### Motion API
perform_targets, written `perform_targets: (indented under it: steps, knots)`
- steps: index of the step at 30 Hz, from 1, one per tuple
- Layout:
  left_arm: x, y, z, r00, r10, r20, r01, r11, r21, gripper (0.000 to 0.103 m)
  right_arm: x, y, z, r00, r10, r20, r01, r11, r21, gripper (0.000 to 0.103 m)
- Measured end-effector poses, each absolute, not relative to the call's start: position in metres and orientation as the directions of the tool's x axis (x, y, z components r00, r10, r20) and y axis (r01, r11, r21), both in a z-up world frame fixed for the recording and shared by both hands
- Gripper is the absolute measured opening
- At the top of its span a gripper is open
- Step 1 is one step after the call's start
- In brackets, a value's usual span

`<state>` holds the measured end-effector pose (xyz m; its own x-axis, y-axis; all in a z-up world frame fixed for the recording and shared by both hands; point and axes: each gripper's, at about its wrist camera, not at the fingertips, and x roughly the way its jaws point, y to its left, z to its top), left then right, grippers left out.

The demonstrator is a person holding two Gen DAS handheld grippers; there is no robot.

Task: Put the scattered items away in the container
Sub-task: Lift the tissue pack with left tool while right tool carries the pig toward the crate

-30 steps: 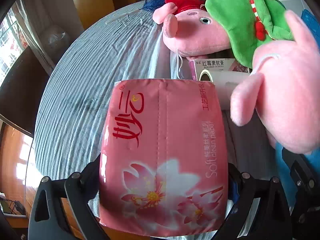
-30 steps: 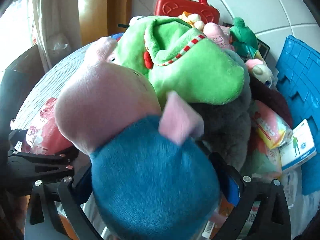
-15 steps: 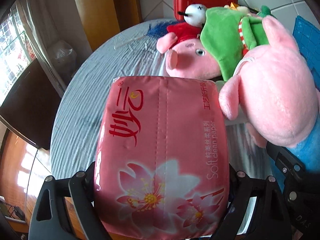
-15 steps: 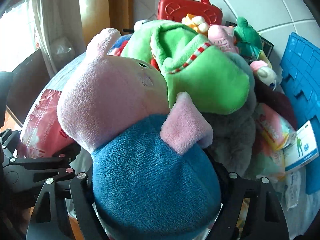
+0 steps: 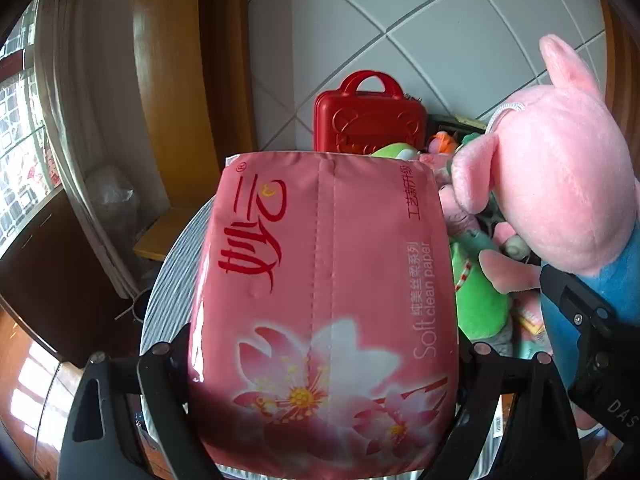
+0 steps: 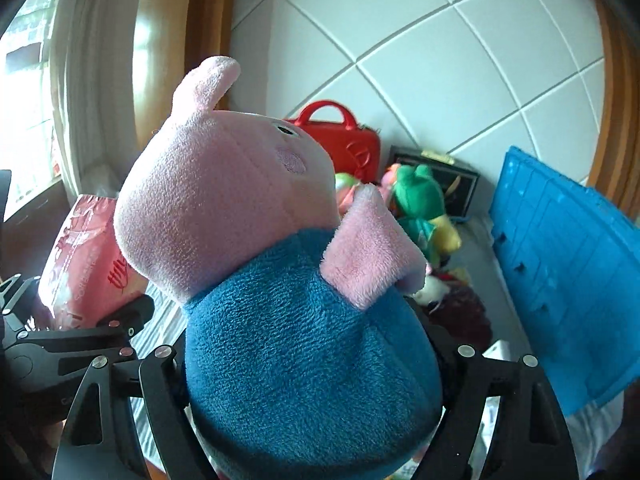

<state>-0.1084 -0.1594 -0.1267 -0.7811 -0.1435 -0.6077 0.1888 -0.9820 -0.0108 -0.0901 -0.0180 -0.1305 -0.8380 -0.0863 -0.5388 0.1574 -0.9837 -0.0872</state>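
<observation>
My left gripper (image 5: 320, 364) is shut on a pink tissue pack (image 5: 324, 292) with red lettering and flowers, held up above the striped table (image 5: 172, 280). In the right wrist view my right gripper (image 6: 312, 364) is shut on a pig plush (image 6: 280, 272) with a pink head and blue body, also lifted. That plush (image 5: 560, 176) shows at the right of the left wrist view, and the tissue pack (image 6: 80, 264) at the left of the right wrist view. A blue crate (image 6: 568, 280) stands at the right.
A red toy case (image 5: 368, 116) stands against the tiled wall. Below lie a green plush (image 5: 476, 300), a small green frog toy (image 6: 416, 196), other soft toys and packets. A curtain (image 5: 80, 140) and window are on the left, a dark cabinet (image 5: 44, 280) beneath.
Both grippers have risen with their loads and tilted up. The toy pile has dropped lower in view, and the tiled wall and the red case now fill the background.
</observation>
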Motion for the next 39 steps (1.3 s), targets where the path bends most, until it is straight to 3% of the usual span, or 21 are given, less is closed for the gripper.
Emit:
perform_targets:
  steps: [9, 21, 29, 39]
  knots:
    - [-0.109, -0.049, -0.063, -0.867, -0.017, -0.497, 0.034, -0.999, -0.024, 0.091, -0.053, 0.095, -0.049, -0.916, 0.091, -0.391, -0.047, -0.992, -0.121, 0.084]
    - [-0.112, 0.185, 0.000, -0.911, 0.088, -0.402, -0.076, -0.996, -0.045, 0.091, -0.003, 0.331, 0.023, -0.934, 0.230, -0.275, -0.175, -0.962, -0.212, 0.085]
    - [-0.173, 0.301, 0.034, -0.864, 0.168, -0.474, -0.185, -0.983, -0.011, 0.091, -0.016, 0.451, 0.042, -0.892, 0.322, -0.316, -0.251, -0.936, -0.246, 0.085]
    - [-0.312, 0.422, 0.017, -0.701, 0.143, -0.699, -0.238, -0.971, 0.040, 0.091, -0.144, 0.540, 0.014, -0.770, 0.343, -0.538, -0.222, -0.935, -0.278, 0.085]
